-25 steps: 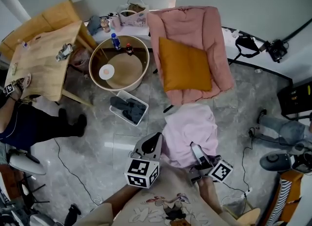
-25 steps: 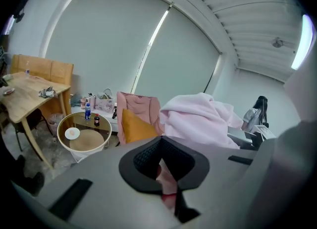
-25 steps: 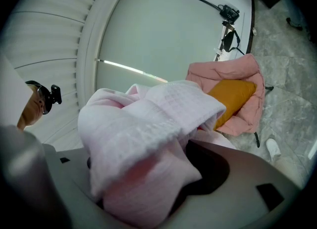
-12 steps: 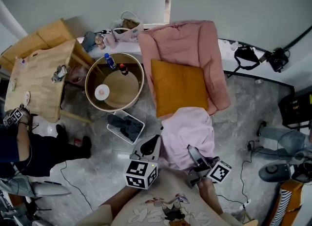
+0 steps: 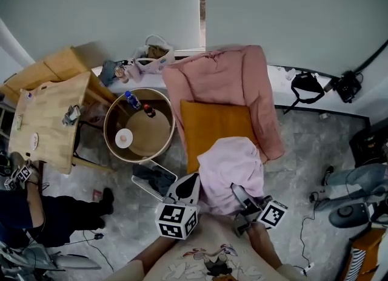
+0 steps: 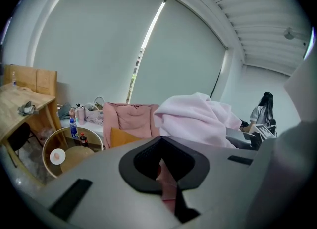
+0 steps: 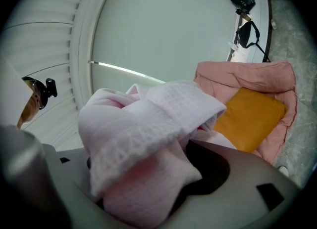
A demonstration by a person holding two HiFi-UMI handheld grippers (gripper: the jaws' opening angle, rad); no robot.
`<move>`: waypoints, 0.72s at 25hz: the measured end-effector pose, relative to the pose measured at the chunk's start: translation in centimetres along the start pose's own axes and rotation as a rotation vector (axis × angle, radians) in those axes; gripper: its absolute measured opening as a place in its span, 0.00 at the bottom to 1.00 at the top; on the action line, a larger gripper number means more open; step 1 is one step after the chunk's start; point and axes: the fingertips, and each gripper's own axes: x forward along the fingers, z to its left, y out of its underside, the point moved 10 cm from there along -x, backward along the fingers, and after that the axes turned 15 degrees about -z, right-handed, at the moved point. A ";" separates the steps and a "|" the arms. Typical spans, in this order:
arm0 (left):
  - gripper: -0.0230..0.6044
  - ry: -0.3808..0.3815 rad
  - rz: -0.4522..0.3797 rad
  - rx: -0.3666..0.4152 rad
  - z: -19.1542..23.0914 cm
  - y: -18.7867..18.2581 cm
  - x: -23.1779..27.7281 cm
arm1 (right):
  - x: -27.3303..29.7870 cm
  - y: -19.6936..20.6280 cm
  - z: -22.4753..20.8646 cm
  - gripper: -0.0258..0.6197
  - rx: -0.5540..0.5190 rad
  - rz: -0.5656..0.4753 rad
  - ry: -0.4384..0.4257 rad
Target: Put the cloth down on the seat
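A pale pink cloth (image 5: 230, 170) hangs bunched between my two grippers, above the front edge of the orange cushion (image 5: 212, 129). That cushion lies on the seat, a low chair under a pink cover (image 5: 218, 82). My left gripper (image 5: 191, 181) is shut on a thin fold of the cloth (image 6: 167, 181) at its left side. On the cloth's right side, my right gripper (image 5: 237, 191) is shut on a thick wad of it (image 7: 148, 149), which hides the jaws. In the left gripper view, the chair (image 6: 130, 116) stands ahead at the left.
A round wooden table (image 5: 140, 129) with bottles stands left of the chair, and a white basket (image 5: 154, 179) of dark things lies on the floor beside my left gripper. Farther left are a wooden desk (image 5: 48, 119) and a seated person (image 5: 24, 210). Camera gear (image 5: 306, 82) lies right of the chair.
Both grippers have carried the cloth forward to the chair. It hung over the floor in front of the seat before; now it overlaps the front of the orange cushion.
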 end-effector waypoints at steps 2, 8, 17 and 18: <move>0.04 -0.013 0.005 -0.002 0.3 -0.3 0.6 | 1.2 -0.4 0.0 0.60 0.016 0.007 -0.010; 0.04 0.001 0.041 -0.019 2.4 -0.5 2.6 | 3.6 0.0 -0.4 0.60 0.044 0.003 0.031; 0.04 0.105 0.046 -0.016 6.2 -4.2 7.3 | 7.7 -0.6 0.9 0.60 0.023 -0.111 0.078; 0.04 0.116 0.047 -0.019 6.7 -4.5 7.6 | 8.3 -0.5 1.1 0.60 0.017 -0.122 0.082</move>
